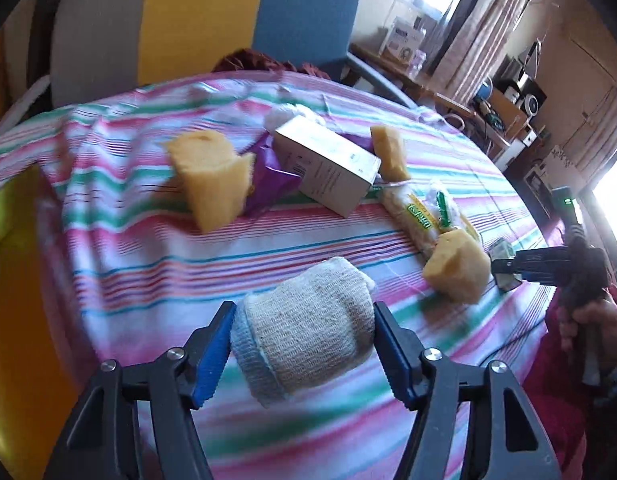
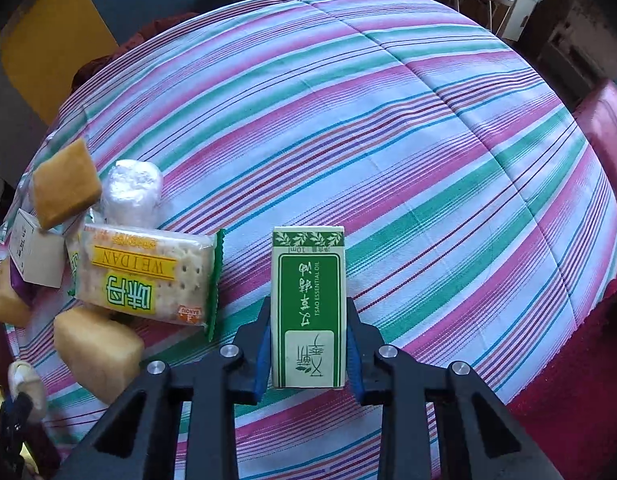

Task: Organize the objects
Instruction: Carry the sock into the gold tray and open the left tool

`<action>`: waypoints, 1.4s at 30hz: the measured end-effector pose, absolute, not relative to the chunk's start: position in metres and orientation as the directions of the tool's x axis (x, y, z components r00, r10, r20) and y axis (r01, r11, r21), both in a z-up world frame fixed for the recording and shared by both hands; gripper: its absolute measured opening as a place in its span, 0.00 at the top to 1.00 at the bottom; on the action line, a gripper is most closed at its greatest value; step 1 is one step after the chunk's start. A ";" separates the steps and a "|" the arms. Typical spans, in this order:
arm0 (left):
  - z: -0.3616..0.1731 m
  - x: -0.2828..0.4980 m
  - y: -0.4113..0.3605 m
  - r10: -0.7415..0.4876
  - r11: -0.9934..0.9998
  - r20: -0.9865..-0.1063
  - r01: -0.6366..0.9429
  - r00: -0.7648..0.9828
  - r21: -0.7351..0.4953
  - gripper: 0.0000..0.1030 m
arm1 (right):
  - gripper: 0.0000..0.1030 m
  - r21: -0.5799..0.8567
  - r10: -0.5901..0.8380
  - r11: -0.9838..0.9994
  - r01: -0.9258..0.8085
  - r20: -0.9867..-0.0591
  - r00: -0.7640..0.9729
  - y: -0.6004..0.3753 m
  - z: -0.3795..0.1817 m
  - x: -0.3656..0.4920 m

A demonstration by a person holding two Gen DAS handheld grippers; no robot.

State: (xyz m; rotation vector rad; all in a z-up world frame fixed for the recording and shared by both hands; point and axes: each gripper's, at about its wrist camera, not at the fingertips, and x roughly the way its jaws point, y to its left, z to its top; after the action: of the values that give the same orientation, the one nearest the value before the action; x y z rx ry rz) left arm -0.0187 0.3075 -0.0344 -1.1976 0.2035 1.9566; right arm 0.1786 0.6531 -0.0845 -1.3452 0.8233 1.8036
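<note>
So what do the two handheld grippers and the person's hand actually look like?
Both the left gripper and right gripper have matte black angular linkage arms with silver round pivot bolts, and blue ridged pads lining the fingers. From the left wrist view, the right gripper's body shows a small green light, and the person's bare hand wraps its dark handle beside pinkish-red clothing.

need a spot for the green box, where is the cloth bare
Bare striped tablecloth runs ahead and right of the essential oil box, up to the red cushion. Crowded to its left: cracker packet, foam blocks and wrapped roll.
</note>
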 end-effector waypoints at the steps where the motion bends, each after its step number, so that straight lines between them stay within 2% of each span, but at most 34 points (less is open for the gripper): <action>1: -0.028 -0.017 0.297 0.564 -0.660 -0.792 -0.704 -0.234 -0.262 0.34 | 0.70 0.065 0.177 -0.532 -0.844 -0.967 -0.185 0.653 -0.085 0.179; 6: -0.001 -0.026 0.242 0.577 -0.711 -0.754 -0.648 -0.314 -0.274 0.34 | 0.70 0.043 0.183 -0.546 -0.836 -0.968 -0.169 0.654 -0.087 0.183; 10: 0.014 -0.053 0.175 0.528 -0.792 -0.746 -0.551 -0.406 -0.262 0.34 | 0.70 0.017 0.193 -0.562 -0.827 -0.969 -0.151 0.650 -0.093 0.181; 18: -0.016 -0.155 0.067 0.222 -0.957 -0.820 -0.278 -0.528 -0.080 0.34 | 0.70 0.010 0.202 -0.564 -0.826 -0.968 -0.150 0.663 -0.094 0.197; 24: -0.052 -0.200 0.039 0.110 -0.985 -0.848 -0.172 -0.518 -0.023 0.33 | 0.70 -0.001 0.212 -0.565 -0.825 -0.967 -0.144 0.648 -0.089 0.176; 31: -0.063 -0.209 0.033 0.106 -0.987 -0.855 -0.156 -0.508 -0.030 0.29 | 0.70 -0.017 0.223 -0.574 -0.819 -0.965 -0.136 0.635 -0.088 0.166; 34: -0.056 -0.204 0.026 0.130 -0.987 -0.841 -0.153 -0.525 -0.057 0.29 | 0.69 -0.020 0.224 -0.576 -0.817 -0.965 -0.134 0.634 -0.088 0.165; 37: -0.047 -0.200 0.026 0.114 -0.987 -0.828 -0.157 -0.549 -0.033 0.24 | 0.69 -0.020 0.225 -0.576 -0.817 -0.965 -0.135 0.633 -0.090 0.164; 42: -0.026 -0.177 0.020 0.106 -0.991 -0.799 -0.126 -0.592 -0.038 0.24 | 0.69 -0.020 0.226 -0.576 -0.817 -0.965 -0.135 0.635 -0.086 0.166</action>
State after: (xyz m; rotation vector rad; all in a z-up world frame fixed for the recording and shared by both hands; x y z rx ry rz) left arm -0.1775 0.0197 -0.0259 -1.3488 0.0343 2.6925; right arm 0.1662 0.6351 -0.0862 -1.3920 0.6981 1.8016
